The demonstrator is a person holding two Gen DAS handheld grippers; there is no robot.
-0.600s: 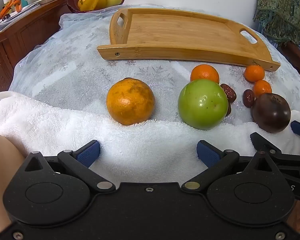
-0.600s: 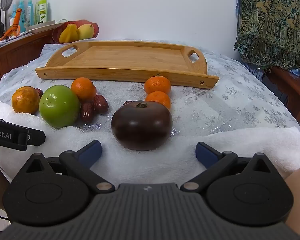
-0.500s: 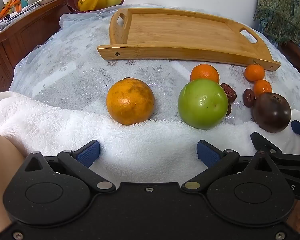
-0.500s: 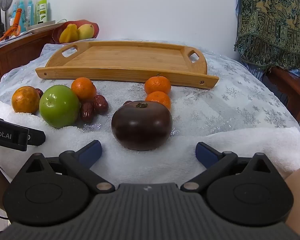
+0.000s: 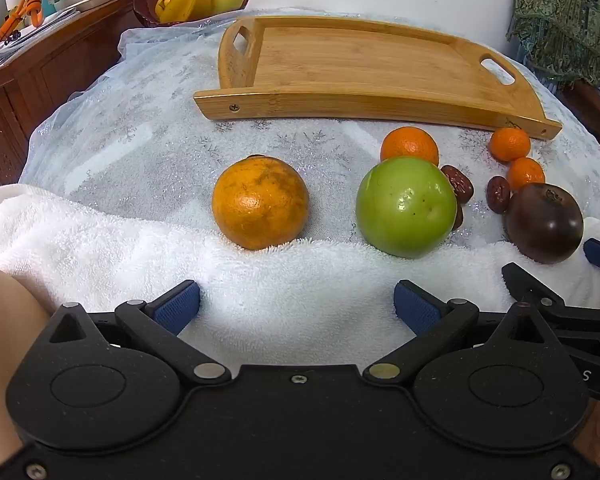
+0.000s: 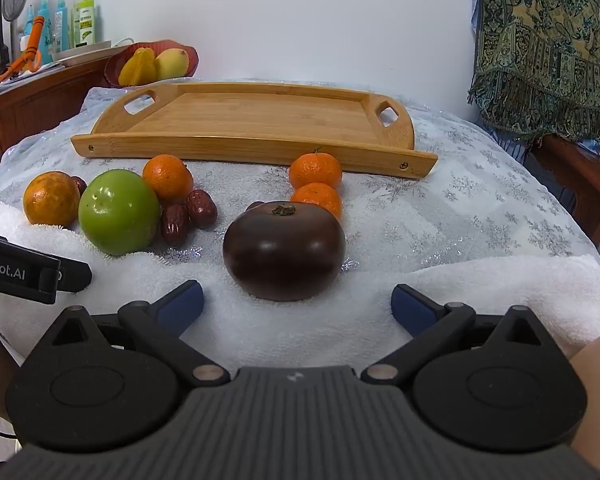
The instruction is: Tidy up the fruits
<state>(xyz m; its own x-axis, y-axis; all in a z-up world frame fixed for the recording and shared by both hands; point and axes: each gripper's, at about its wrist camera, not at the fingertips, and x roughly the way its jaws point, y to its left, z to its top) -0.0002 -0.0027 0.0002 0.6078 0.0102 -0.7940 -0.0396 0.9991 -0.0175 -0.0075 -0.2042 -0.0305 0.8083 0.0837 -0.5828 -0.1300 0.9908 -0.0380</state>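
An empty bamboo tray lies at the back of the table. In front of it sit a large orange, a green apple, a dark purple tomato, three small mandarins and several red dates. My left gripper is open and empty over the white towel, just short of the orange. My right gripper is open and empty just short of the tomato.
A red bowl of yellow fruit stands on a wooden sideboard at the back left, with bottles behind. A patterned cloth hangs at the right. The table has a silver snowflake cover.
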